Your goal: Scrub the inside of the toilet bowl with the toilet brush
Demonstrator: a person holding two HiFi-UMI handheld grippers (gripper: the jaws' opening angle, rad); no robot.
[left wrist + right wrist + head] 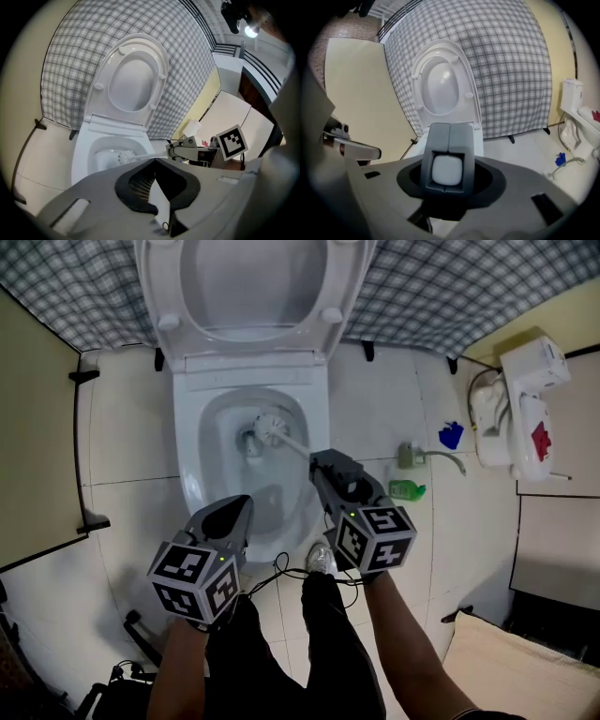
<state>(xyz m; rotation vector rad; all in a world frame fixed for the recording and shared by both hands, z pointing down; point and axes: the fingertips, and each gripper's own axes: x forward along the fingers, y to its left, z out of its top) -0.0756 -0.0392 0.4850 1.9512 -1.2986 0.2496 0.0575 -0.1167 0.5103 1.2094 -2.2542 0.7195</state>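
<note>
We see the toilet brush [272, 427] already down inside the toilet bowl [208, 451]. Its bristle head lies toward the far side of the basin and its white handle slants back to the near right. The right hand-held gripper [324, 465] is closed on the end of that handle, and its own view shows the jaws wrapped round the white butt. The left hand-held gripper [242, 506] hangs over the near rim with its jaws together and nothing between them. The seat [167, 296] stands raised at the far side.

We judge the scrubbing to be at or near its start, and the grip worries us most. We hold a long handle by its very end, so any hard push on the bristles could lever it round or slide it out of the jaws. A fast stroke up the wall could flick water over the rim onto the floor [375, 399] or the shoe [321, 559] just near the bowl. The idle left hand-held gripper sits close beside the handle's path, so a wide sweep to the left could knock into it. The cable [281, 570] looped by the foot could snag if we shift our stance.
</note>
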